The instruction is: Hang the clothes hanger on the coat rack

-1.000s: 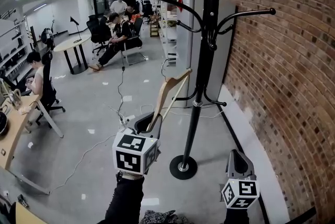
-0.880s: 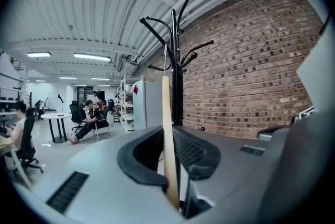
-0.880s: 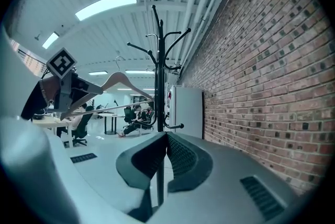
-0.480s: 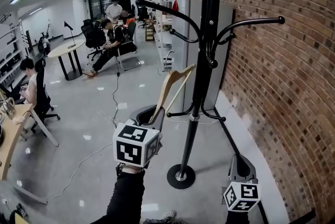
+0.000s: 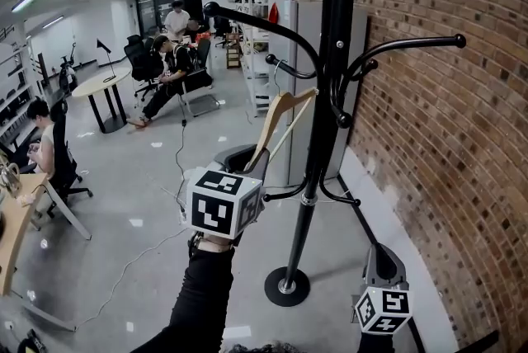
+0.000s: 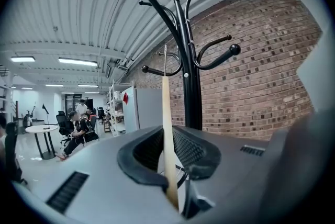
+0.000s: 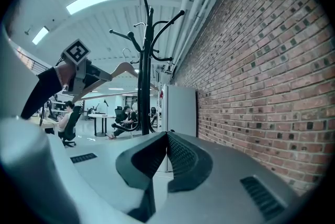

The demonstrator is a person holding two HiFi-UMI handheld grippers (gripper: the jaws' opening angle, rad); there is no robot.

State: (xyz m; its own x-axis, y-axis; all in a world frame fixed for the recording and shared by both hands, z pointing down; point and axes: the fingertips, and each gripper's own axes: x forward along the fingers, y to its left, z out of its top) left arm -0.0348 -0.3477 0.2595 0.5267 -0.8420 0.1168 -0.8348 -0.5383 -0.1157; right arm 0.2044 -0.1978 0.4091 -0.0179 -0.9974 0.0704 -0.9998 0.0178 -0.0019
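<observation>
Between the jaws of the left hand-held gripper (image 6: 168,152) sits the hanger (image 6: 167,134), one wooden limb clamped tight, jaws narrow on it. It stands up out of the grip, wire hook topmost.

Change over the last second, head view:
- The hanger (image 5: 280,124) has come up and in toward the rack (image 5: 326,96).
- A second ago its top was down beside the lower pole. Now it is level with the middle arms and overlaps the pole.
- The left hand-held gripper (image 5: 246,162) has risen with it, grip unchanged.
- The right hand-held gripper (image 5: 381,261) hangs low by the brick wall. Its jaws are together with nothing in them, as its own view shows (image 7: 166,155).

My reading: this is the approach. The hanger is not hung yet and its weight is all in the grip. The hook looks near the short left-hand arm, but I cannot tell which arm it is bound for or how close it really is. It must go over an arm before I can let go.

Count:
- hanger: one
- rack: one, on a round foot
- rack arms: at least four knobbed ones in the head view, the top ones cut off by the frame
- hand-held grippers: two
- people far off: three, two seated and one standing
- round bench (image 5: 99,82) back there: one
</observation>
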